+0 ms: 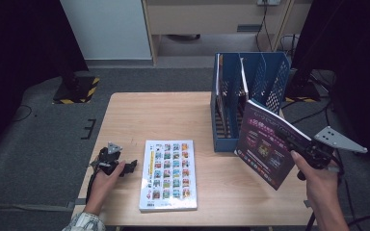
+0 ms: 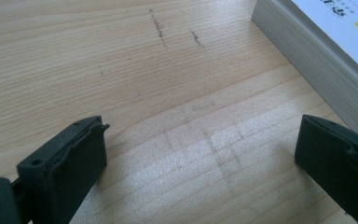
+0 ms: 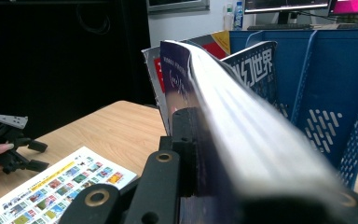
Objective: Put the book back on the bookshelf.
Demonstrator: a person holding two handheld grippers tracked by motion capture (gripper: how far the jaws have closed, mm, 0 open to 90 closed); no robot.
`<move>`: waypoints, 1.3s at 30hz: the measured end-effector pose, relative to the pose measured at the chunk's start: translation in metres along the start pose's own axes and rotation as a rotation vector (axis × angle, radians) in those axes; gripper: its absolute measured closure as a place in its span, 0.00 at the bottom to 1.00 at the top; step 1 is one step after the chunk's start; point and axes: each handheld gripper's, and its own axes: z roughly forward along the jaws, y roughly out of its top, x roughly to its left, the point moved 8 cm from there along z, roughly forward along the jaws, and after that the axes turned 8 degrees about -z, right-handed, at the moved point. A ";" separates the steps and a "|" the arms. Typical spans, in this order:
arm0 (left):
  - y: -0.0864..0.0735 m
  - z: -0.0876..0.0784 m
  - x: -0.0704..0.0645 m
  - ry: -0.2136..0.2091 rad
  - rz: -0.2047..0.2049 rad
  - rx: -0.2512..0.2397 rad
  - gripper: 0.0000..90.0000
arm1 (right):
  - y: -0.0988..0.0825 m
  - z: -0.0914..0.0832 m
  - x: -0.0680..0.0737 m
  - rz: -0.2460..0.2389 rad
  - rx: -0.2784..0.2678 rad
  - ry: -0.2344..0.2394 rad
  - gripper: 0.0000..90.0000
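High view, near the bottom edge: the person's left hand point(image 1: 107, 179) rests on the counter point(image 1: 173, 115) and holds the left tool point(image 1: 131, 166) low, just beside the white book point(image 1: 168, 175). That book lies flat with its picture cover up, likely waiting its turn. In the left gripper view the two black jaws stand wide apart with bare wood between them, so this tool is released and holds nothing. The thick page edge of the white book shows at the top right there.

On the other side, the right hand point(image 1: 318, 185) holds the right tool point(image 1: 289, 137). It is clenched on the purple book point(image 1: 262, 144), gripping it by one edge. The book hangs up off the counter, tilted and almost standing, with its cover toward the camera. I think it is held that way so it can slide into a slot standing up.

Just behind it stands the blue rack point(image 1: 270, 77), a holder with tall slots and walls full of holes. It already has some thin books standing in its left slots, maybe two or three; the count is hard to tell from here. The slot at the right looks free.
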 end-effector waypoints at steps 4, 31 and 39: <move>0.000 0.000 0.000 0.000 0.000 0.000 0.01 | -0.002 -0.005 -0.001 -0.007 0.016 -0.005 0.93; 0.000 0.000 0.000 -0.002 0.001 0.001 0.01 | 0.067 -0.015 -0.014 0.028 -0.047 -0.046 0.93; 0.000 0.000 0.000 0.000 0.000 0.002 0.01 | 0.085 -0.012 -0.031 0.041 -0.041 -0.086 0.93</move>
